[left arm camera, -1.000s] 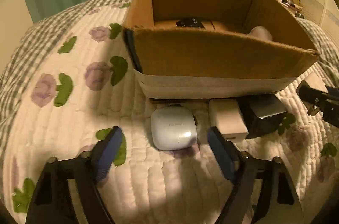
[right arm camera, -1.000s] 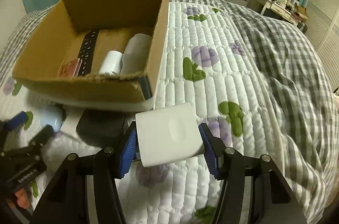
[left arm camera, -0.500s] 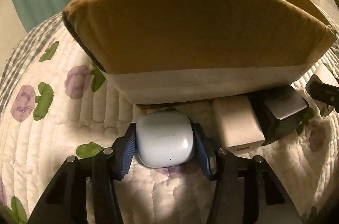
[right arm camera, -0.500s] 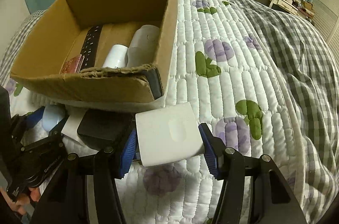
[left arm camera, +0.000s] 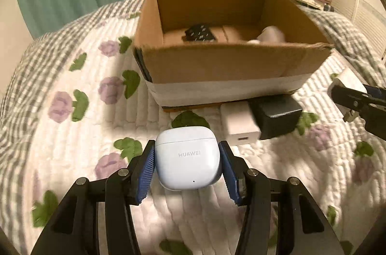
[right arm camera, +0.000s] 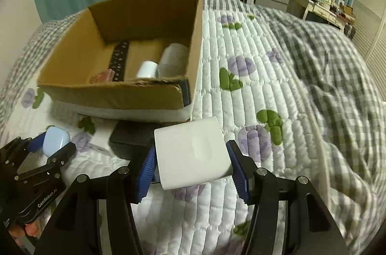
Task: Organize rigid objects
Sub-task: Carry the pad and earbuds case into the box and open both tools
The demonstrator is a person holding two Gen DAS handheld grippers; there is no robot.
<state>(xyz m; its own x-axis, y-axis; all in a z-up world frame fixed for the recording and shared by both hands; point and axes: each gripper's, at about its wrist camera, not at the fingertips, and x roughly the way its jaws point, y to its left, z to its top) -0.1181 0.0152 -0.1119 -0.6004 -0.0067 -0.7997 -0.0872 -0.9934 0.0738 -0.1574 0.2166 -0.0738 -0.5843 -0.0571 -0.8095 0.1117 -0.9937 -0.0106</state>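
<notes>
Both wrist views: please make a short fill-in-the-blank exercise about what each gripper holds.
1. The left gripper is shut on a pale blue ____ case.
2. The right gripper holds a flat ____ block.
3. The remote lies inside the ____ box.
4. The dark cube rests on the ____.

Missing words: earbud; white; cardboard; quilt

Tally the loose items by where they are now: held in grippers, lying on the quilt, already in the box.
Held: 2, earbud case, white block
On quilt: 2, white charger, dark box
In cardboard box: 4, remote, white cylinder, grey item, red item
Total: 8
</notes>
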